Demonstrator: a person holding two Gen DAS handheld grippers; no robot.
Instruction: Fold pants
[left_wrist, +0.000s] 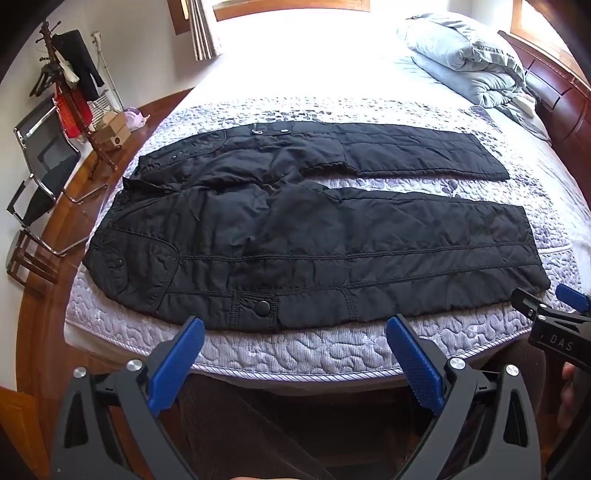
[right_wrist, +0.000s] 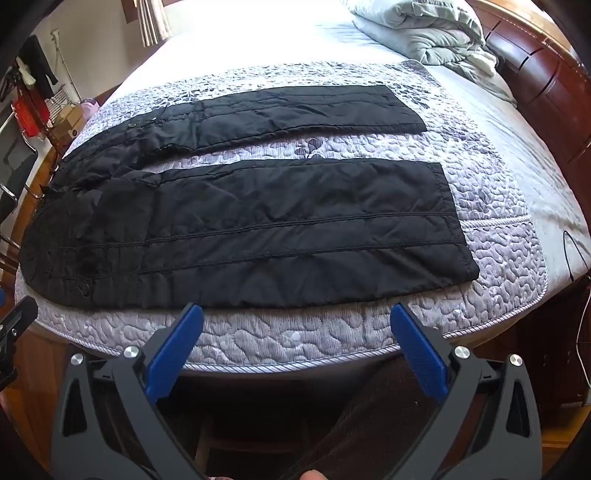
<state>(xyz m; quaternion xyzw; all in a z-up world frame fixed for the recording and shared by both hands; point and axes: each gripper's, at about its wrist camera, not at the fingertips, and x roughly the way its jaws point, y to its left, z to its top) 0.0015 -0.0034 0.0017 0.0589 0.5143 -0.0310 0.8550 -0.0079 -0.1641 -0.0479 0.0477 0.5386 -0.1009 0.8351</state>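
Black quilted pants (left_wrist: 295, 229) lie spread flat on the bed, waist to the left and both legs running right with a gap between them. My left gripper (left_wrist: 295, 325) hovers wide open over the mattress edge, just short of the snap pocket on the near leg. My right gripper (right_wrist: 297, 312) is also wide open and empty, in front of the near leg (right_wrist: 277, 229) toward its hem. In the left wrist view the right gripper shows at the right edge as a black tool with a blue pad (left_wrist: 546, 314).
The quilted grey mattress cover (right_wrist: 295, 339) hangs over the near bed edge. A folded pale duvet (left_wrist: 469, 59) lies at the far right by the wooden headboard (right_wrist: 546, 74). A coat rack (left_wrist: 70, 88), boxes and a metal chair (left_wrist: 40, 166) stand left of the bed.
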